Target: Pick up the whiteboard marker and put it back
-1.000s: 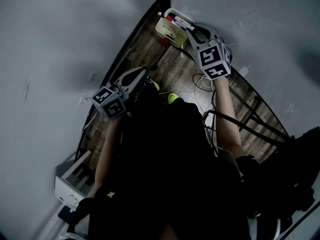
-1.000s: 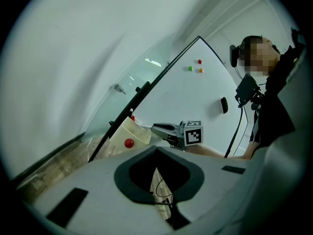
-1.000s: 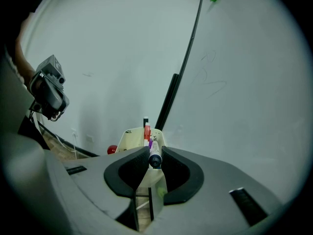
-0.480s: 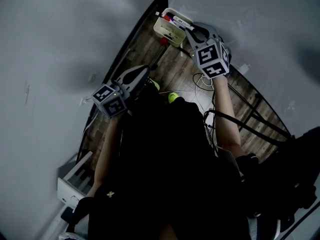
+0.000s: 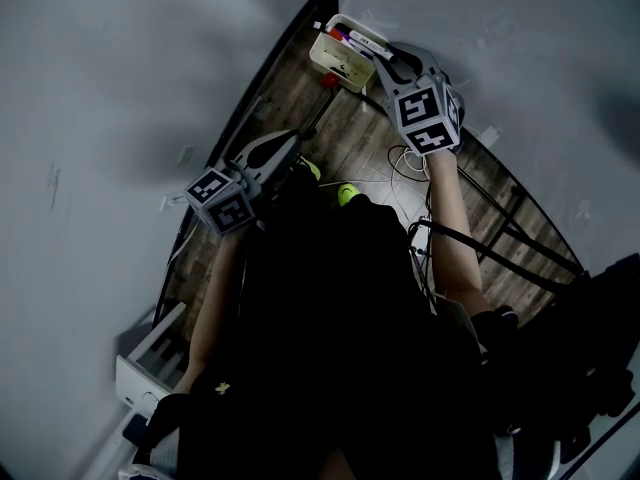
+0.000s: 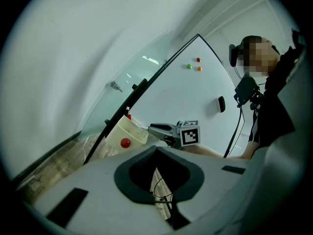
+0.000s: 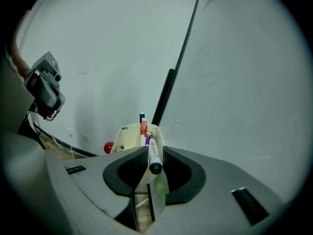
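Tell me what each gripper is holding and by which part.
Right gripper pinches the marker between its jaw tips, near the marker's dark end; left gripper holds nothing.

You have no word, number or brand here that can be read. The right-hand cube (image 5: 428, 118) on your right gripper (image 5: 379, 57) carries black-and-white square coded patterns, not letters, and so does the left-hand cube (image 5: 222, 204) on your left gripper (image 5: 288, 150). The whiteboard marker (image 7: 153, 153) has dark print along its white barrel, too small and too foreshortened to read. The cream pen holder (image 7: 128, 137) shows a small dark mark near its rim that you cannot make out. On the whiteboard (image 7: 234, 92) there are faint grey scribbles, not legible as writing.
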A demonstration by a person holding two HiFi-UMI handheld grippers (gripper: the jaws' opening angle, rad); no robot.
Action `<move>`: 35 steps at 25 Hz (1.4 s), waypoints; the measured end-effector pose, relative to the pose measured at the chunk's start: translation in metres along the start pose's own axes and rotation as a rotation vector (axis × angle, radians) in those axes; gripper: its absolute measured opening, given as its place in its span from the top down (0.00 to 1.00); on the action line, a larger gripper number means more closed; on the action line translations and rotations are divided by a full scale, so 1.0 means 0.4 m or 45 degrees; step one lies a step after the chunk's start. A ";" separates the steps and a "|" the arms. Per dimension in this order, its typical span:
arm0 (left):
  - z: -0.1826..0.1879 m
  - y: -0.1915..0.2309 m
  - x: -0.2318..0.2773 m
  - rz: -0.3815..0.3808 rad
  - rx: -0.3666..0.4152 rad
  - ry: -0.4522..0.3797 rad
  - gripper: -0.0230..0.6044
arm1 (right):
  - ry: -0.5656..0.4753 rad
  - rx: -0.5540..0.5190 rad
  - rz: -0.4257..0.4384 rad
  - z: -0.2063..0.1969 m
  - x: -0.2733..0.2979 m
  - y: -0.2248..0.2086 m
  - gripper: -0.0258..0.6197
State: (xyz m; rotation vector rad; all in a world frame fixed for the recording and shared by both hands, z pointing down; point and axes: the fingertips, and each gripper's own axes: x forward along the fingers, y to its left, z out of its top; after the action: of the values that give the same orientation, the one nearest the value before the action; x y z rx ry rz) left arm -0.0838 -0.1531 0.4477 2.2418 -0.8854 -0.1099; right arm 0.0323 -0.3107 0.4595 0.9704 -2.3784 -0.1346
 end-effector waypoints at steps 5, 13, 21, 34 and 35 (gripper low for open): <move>0.003 0.004 -0.008 0.002 0.002 -0.010 0.94 | -0.008 0.005 -0.008 0.002 -0.003 0.001 0.79; -0.002 -0.002 0.000 -0.001 0.023 -0.017 0.94 | -0.033 0.023 -0.015 0.005 -0.020 0.001 0.79; 0.009 -0.070 0.003 0.022 0.084 -0.067 0.94 | -0.102 0.026 0.028 0.037 -0.085 0.011 0.79; -0.020 -0.123 -0.031 0.040 0.102 -0.045 0.94 | -0.134 0.139 0.060 0.007 -0.153 0.081 0.79; -0.022 -0.124 -0.025 0.026 0.105 -0.037 0.94 | -0.134 0.162 0.061 0.002 -0.160 0.086 0.79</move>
State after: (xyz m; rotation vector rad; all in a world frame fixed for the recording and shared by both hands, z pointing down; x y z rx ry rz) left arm -0.0607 -0.1163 0.4203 2.3122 -0.9434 -0.0980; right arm 0.0479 -0.2427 0.4394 0.9860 -2.5305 -0.0169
